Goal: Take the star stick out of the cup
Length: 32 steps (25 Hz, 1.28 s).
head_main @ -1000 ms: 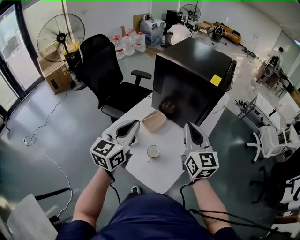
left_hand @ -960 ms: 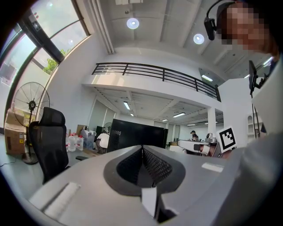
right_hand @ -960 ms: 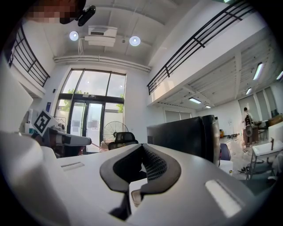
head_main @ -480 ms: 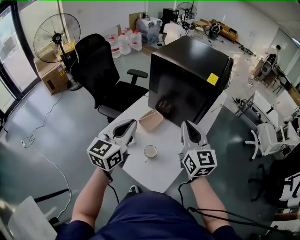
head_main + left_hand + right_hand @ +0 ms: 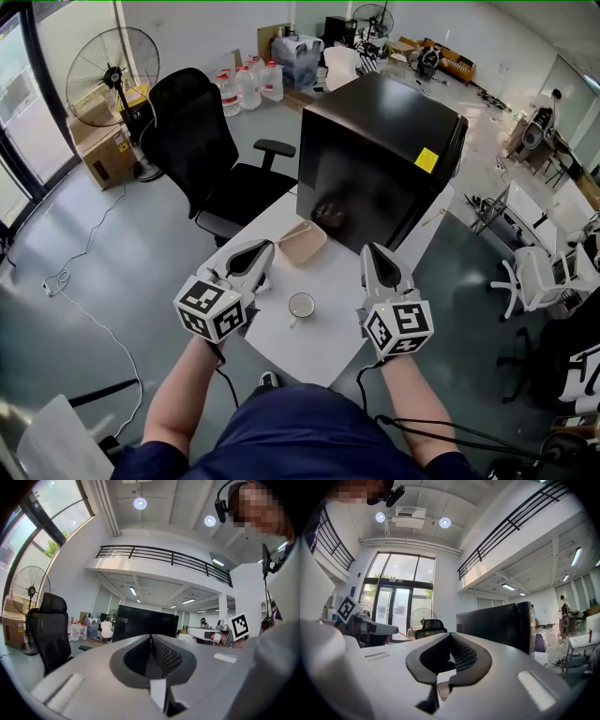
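While the cup [image 5: 302,305] stands alone near the front of the white worktop [image 5: 330,274], the left claw [image 5: 253,257] and the right claw [image 5: 378,261] are held level on either side of it, apart from it and aimed past it toward the black cabinet [image 5: 375,155]. Each gripper view shows ribbed pads pressed together with nothing between them. The star stick cannot be made out from the head view; if present, it sits inside the cup. A tan tray [image 5: 302,242] lies just beyond. The job looks to be at its approach stage. Next, one claw would likely have to part, tip downward over the rim and close on the stick, while the other might steady the cup.
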{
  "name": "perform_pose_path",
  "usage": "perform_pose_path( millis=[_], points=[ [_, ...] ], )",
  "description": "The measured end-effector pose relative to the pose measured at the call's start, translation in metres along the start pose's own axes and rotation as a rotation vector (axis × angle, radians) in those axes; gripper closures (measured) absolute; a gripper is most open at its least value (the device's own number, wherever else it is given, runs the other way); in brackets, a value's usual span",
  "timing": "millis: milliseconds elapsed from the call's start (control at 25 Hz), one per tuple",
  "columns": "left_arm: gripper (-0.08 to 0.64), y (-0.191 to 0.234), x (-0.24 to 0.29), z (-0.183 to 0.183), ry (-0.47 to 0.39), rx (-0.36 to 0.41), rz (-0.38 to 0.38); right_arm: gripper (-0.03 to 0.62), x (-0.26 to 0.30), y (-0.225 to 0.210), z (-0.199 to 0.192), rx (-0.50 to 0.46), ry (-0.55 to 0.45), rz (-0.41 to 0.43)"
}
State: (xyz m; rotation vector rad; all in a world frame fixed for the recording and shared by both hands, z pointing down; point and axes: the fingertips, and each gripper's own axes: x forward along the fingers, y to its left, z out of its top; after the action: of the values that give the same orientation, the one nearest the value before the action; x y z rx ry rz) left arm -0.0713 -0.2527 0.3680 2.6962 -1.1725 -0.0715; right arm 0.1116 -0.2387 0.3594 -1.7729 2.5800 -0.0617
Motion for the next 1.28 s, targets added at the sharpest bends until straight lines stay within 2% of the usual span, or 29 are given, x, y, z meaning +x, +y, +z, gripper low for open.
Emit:
perform_pose_path(
  millis=[1280],
  points=[
    [0.551, 0.011, 0.005, -0.007, 0.020, -0.015, -0.009, 0.586, 0.004, 0.000, -0.008, 0.008, 0.009, -0.013]
  ],
)
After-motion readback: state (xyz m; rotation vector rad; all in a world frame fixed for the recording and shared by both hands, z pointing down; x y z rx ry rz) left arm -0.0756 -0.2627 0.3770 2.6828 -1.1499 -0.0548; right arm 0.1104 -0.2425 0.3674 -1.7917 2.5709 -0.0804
